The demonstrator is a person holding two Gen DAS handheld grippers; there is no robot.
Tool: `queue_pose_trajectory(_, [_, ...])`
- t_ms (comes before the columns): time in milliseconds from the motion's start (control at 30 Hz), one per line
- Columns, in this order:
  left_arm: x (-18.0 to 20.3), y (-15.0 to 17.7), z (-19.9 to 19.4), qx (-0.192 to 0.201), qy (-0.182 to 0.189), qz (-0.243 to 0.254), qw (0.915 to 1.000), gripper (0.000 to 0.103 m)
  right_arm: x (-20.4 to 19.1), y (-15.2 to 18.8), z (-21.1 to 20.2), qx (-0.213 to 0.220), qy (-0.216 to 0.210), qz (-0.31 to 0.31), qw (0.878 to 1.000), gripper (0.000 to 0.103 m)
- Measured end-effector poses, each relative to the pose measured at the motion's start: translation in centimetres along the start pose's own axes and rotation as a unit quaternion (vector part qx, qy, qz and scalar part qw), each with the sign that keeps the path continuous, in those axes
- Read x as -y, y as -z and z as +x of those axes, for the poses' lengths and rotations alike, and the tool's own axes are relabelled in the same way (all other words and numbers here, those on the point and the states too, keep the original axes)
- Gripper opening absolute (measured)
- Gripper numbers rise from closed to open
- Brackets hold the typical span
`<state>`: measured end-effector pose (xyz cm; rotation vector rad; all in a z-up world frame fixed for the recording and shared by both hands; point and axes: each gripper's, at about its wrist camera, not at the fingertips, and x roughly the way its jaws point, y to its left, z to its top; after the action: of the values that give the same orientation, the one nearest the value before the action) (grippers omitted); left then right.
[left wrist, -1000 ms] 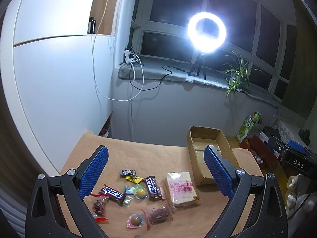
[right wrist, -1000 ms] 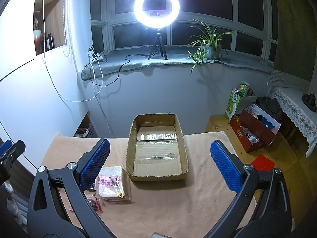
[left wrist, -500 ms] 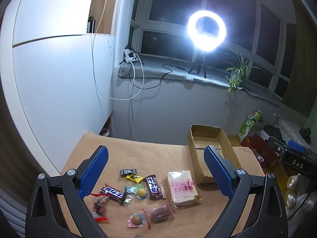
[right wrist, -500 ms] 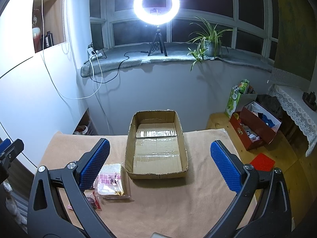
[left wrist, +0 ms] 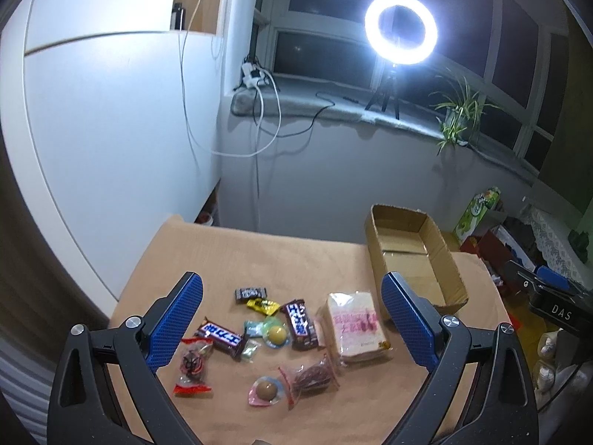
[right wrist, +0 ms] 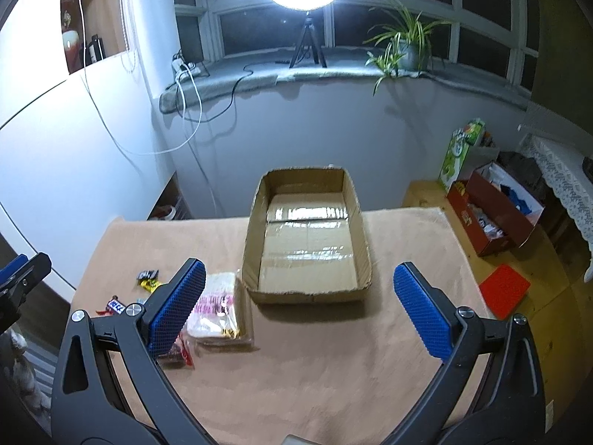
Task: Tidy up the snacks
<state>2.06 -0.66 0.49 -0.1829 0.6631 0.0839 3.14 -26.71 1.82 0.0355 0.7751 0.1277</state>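
Several wrapped snacks lie on the tan table (left wrist: 259, 259): a bagged bread slice (left wrist: 357, 328), two dark chocolate bars (left wrist: 221, 338) (left wrist: 301, 319), a yellow candy (left wrist: 264, 306), round jelly cups (left wrist: 276, 332) and a red-edged packet (left wrist: 191, 365). My left gripper (left wrist: 292, 315) hovers open above them, holding nothing. An empty cardboard box (right wrist: 307, 237) sits at the table's middle in the right wrist view, with the bread slice (right wrist: 217, 309) just left of it. My right gripper (right wrist: 298, 309) is open and empty in front of the box.
A ring light (left wrist: 401, 29) on a tripod and a potted plant (right wrist: 406, 42) stand on the windowsill. White cabinet (left wrist: 111, 129) on the left. On the floor to the right sit a red box (right wrist: 496, 211), a green carton (right wrist: 461, 150) and a red mat (right wrist: 504, 291).
Both grippers have tilted down slightly and drifted closer to the table; the box and snacks appear a little higher in view. Nothing was picked up.
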Motion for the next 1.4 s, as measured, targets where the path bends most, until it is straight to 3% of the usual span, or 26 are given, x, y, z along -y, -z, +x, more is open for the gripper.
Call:
queue_pose_trajectory(167, [-1.3,0.7,0.6,-0.019,-0.006,-0.01,0.9997,0.097,0.1,1.0,1.0,-0.023,-0.016,0.002,1.0,0.103])
queue_pose_trajectory(300, [-2.6,1.5,1.1,-0.038,-0.009,-0.025,0.9989,0.094,0.4,1.9,2.6,-0.059,-0.062,0.015,0.996,0.103])
queue_pose_trajectory(400, [-3.3,2.2,1.8,-0.06,0.0,-0.034,0.9977,0.083,0.5,2.7,4.0,-0.089,-0.086,0.03,0.992,0.094])
queue_pose_trajectory(567, [-3.7,3.0,3.2,-0.095,0.038,-0.05,0.9935,0.073,0.7,4.0,6.1,-0.132,-0.122,0.058,0.982,0.09])
queue_pose_trajectory(733, [-3.6,3.7,5.0,-0.13,0.085,-0.069,0.9854,0.058,0.6,4.9,8.3,-0.166,-0.163,0.083,0.969,0.074])
queue_pose_trajectory(867, [-3.2,4.0,6.5,-0.154,0.123,-0.083,0.9769,0.047,0.3,5.6,10.0,-0.193,-0.201,0.11,0.954,0.072])
queue_pose_trajectory(1000, [-3.3,4.7,7.9,-0.178,0.144,-0.09,0.9692,0.046,-1.0,6.4,11.6,-0.219,-0.222,0.108,0.944,0.068])
queue_pose_trajectory(1067, [-3.5,5.4,8.7,-0.2,0.155,-0.097,0.9625,0.038,-1.6,6.7,12.1,-0.233,-0.238,0.107,0.937,0.065])
queue_pose_trajectory(1200, [-4.1,7.1,9.8,-0.231,0.156,-0.108,0.9542,0.037,-3.3,7.8,13.4,-0.261,-0.259,0.103,0.924,0.058])
queue_pose_trajectory(1267, [-4.6,7.8,10.1,-0.244,0.156,-0.115,0.9502,0.031,-4.1,8.5,14.1,-0.278,-0.272,0.106,0.915,0.054])
queue_pose_trajectory(1400, [-5.5,8.7,9.6,-0.251,0.15,-0.12,0.9487,0.029,-6.0,9.6,14.5,-0.294,-0.273,0.079,0.912,0.053])
